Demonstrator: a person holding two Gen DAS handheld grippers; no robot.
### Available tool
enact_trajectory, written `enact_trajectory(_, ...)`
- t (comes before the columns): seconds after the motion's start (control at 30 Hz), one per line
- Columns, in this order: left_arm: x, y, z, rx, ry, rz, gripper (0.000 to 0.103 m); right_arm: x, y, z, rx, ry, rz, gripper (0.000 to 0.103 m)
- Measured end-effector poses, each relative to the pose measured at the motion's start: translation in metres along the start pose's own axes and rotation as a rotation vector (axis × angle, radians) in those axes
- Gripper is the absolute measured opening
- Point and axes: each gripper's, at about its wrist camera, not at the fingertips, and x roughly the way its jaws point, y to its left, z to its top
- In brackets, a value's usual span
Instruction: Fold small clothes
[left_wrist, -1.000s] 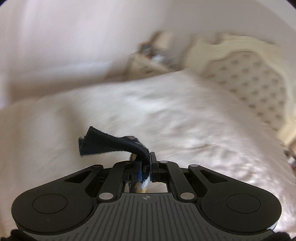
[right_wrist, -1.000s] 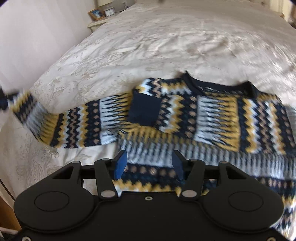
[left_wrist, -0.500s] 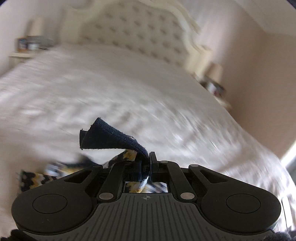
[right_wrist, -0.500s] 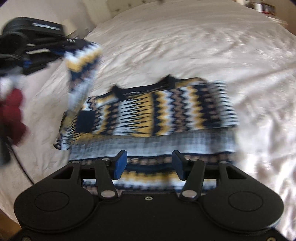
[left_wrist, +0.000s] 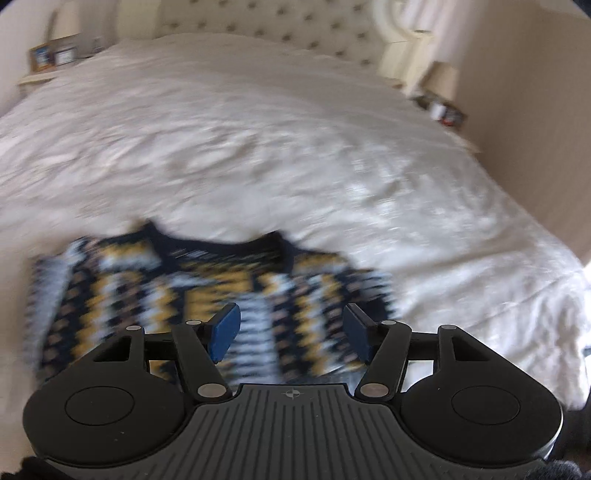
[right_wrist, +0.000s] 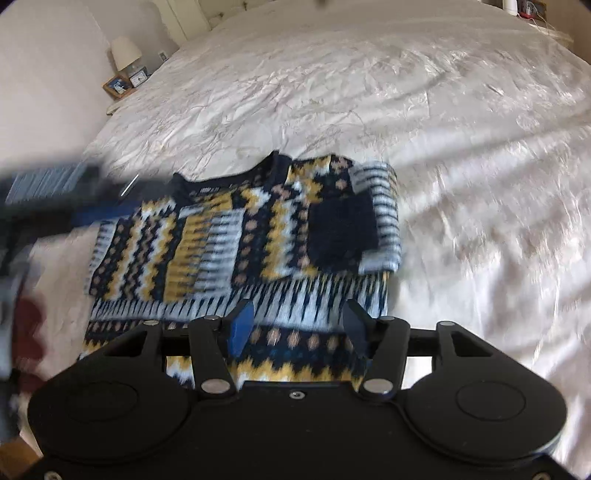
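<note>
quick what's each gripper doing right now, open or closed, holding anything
Left gripper: open, holding nothing, above the sweater.
Right gripper: open, holding nothing.

Navy, yellow, white zigzag-patterned sweater (right_wrist: 243, 240) on cream crinkled bedspread (right_wrist: 406, 92)

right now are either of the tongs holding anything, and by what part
Nothing is held. The left tongs and the right tongs both stand open above the patterned sweater, which lies loose on the white bedspread.
</note>
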Motion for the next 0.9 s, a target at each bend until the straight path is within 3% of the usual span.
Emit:
enact_trajectory(0.2,-0.022,0.052,-0.023,-0.016,0.060,0.150,0.060,0.030,-0.006,0.037,-0.037,-0.026,-0.037,0.060)
enact_trajectory(0.37,-0.033,0.090,-0.038,-0.058,0.099,0.235,0.060,0.059,-0.021,0.058,-0.009,0.005,-0.080,0.060)
enact_trajectory(0.8,-0.013,0.134,-0.033,-0.108,0.126,0.277,0.061,0.094,-0.029,0.065,-0.002,0.067,-0.084,0.058)
enact_trajectory(0.9,-0.007,0.138,-0.029,-0.104,0.125,0.275,0.061,0.098,-0.028,0.065,0.005,0.084,-0.075,0.042)
